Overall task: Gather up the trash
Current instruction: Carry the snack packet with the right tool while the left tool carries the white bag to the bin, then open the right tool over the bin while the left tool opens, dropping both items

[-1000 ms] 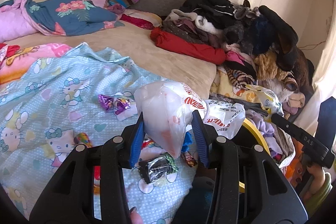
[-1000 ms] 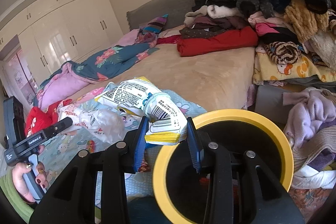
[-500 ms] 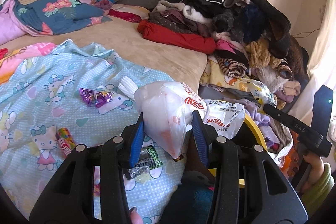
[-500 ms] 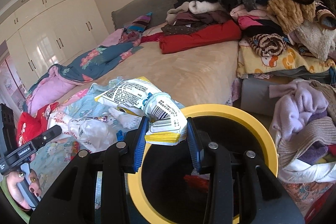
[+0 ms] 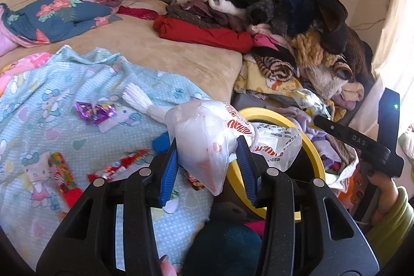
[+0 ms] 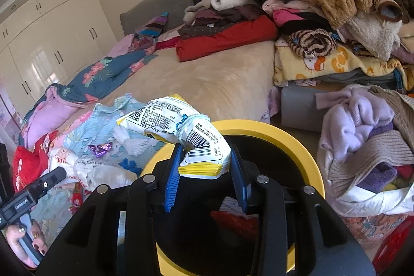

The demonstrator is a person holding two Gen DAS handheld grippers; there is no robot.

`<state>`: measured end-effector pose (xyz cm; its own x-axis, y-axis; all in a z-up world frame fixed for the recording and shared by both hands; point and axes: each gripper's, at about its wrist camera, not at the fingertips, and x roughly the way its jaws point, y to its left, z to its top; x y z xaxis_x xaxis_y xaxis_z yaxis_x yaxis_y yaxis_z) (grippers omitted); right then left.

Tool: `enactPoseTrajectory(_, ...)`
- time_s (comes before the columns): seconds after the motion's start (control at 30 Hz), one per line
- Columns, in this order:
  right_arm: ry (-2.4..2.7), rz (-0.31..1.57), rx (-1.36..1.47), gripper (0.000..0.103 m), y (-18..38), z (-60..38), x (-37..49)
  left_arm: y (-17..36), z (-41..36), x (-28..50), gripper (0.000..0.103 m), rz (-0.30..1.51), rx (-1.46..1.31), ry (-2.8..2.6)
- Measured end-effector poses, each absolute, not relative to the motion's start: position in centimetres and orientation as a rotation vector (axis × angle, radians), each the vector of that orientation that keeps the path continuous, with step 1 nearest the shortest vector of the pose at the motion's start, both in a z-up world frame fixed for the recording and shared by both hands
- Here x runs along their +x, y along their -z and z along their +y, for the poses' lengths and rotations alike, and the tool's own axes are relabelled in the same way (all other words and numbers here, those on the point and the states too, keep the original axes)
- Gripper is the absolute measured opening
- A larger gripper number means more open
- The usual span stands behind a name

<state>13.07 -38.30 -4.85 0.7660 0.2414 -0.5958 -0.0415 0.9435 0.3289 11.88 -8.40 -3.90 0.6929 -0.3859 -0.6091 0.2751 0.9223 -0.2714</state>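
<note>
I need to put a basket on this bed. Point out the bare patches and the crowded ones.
The tan bedspread is bare between the floral quilt, the red garment and the blue cartoon blanket. That blanket carries scattered wrappers; the clothes pile crowds the right side.

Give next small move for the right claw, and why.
Probably open the right claw: it is shut on the white and yellow snack packet, which already hangs over the mouth of the yellow-rimmed bin, so a release should drop it in.
</note>
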Motion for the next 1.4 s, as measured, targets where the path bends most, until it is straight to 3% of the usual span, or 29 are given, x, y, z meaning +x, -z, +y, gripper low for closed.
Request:
enactPoseTrajectory(0.9, -0.047, 0.760, 0.366, 0.038, 8.4, -42.5, 13.7, 8.3, -17.6, 11.8, 0.037, 0.824, 0.001, 0.534)
enactPoseTrajectory(1.03, -0.030, 0.750, 0.394, 0.058, 8.4, -43.2, 13.7, 8.6, -17.9, 12.3, 0.047, 0.839, -0.013, 0.539)
enactPoseTrajectory(1.13, -0.021, 0.751, 0.397, 0.061, 8.5, -43.3, 13.8, 8.5, -17.4, 12.2, 0.077, 0.833, -0.042, 0.523)
enactPoseTrajectory(1.23, -0.022, 0.749, 0.397, 0.067, 8.5, -43.2, 13.8, 8.1, -16.8, 12.0, 0.091, 0.815, -0.065, 0.525)
enactPoseTrajectory(1.4, -0.040, 0.747, 0.379, 0.070, 8.2, -41.8, 13.8, 7.3, -15.7, 11.7, 0.092, 0.784, -0.086, 0.488)
